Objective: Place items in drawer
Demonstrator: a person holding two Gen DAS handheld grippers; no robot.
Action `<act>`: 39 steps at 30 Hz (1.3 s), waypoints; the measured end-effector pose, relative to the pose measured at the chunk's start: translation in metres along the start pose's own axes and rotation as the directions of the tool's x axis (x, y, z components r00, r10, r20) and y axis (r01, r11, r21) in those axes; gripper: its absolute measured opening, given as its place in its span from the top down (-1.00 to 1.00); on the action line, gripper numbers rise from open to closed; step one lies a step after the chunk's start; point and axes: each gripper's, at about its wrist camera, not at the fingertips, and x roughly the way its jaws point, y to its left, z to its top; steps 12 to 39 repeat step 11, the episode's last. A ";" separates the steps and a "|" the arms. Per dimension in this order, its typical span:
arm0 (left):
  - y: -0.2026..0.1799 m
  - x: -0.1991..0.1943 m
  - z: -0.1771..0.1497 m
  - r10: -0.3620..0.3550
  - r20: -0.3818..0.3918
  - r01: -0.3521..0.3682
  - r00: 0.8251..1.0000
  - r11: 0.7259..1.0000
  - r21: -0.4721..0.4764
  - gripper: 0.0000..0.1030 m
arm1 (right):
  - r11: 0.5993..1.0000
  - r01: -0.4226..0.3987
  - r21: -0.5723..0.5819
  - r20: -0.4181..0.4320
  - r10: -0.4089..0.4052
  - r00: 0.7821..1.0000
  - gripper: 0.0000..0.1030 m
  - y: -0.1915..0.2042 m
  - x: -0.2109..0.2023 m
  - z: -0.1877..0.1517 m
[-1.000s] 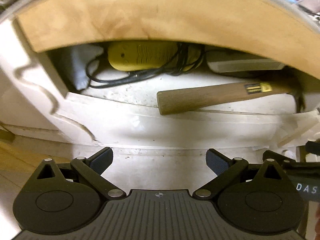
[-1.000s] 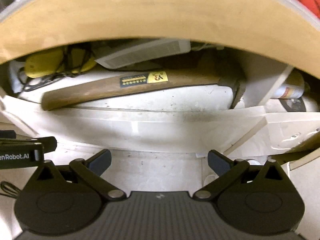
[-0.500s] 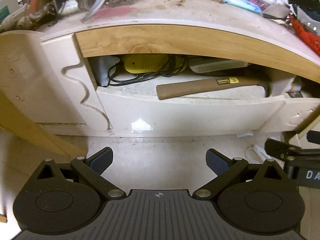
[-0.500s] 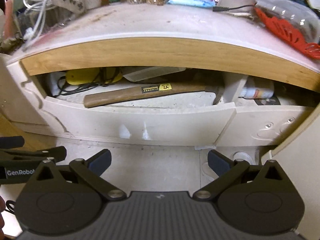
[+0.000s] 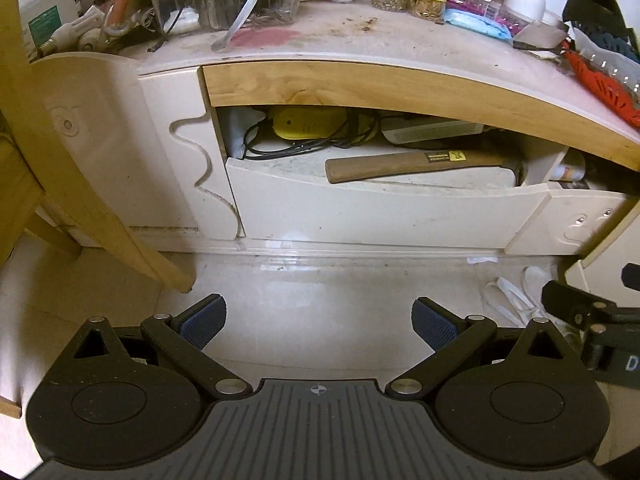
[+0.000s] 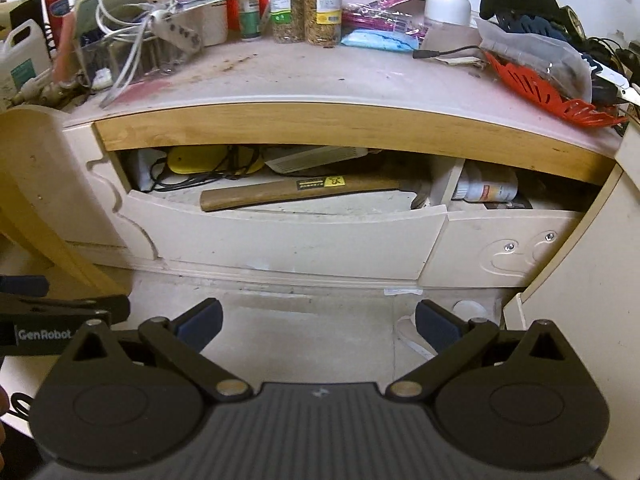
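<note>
The cream drawer (image 5: pixel 380 216) (image 6: pixel 288 236) stands partly open under the wooden table edge. Inside lie a hammer with a wooden handle (image 5: pixel 416 164) (image 6: pixel 296 192), a yellow device with a black cord (image 5: pixel 308 124) (image 6: pixel 196 160) and a white flat item (image 5: pixel 432 132) (image 6: pixel 316 158). My left gripper (image 5: pixel 318 322) is open and empty, low over the floor in front of the drawer. My right gripper (image 6: pixel 318 320) is also open and empty, a little to the right of the left one.
The table top (image 6: pixel 320 76) carries jars (image 6: pixel 306 4), a power strip with cables (image 6: pixel 176 32), a red plastic item (image 6: pixel 536 88) and bags. A wooden chair leg (image 5: pixel 108 224) slants at the left. A second drawer (image 6: pixel 512 244) at the right holds a white bottle (image 6: pixel 488 188).
Both grippers have drawn back from the drawer opening, so the whole table top and the floor now show. The drawer and its contents have not moved.
</note>
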 end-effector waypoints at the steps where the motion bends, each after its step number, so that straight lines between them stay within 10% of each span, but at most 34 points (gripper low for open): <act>1: 0.000 0.000 0.000 -0.001 -0.001 0.001 1.000 1.000 0.000 -0.99 | 1.000 -0.002 -0.002 0.001 0.002 1.000 -1.00 0.001 -0.001 -0.001; 39: -0.001 -0.001 -0.001 0.002 0.011 -0.002 1.000 1.000 -0.002 -0.99 | 0.999 -0.003 -0.034 0.007 0.004 1.000 -0.99 0.007 -0.001 -0.004</act>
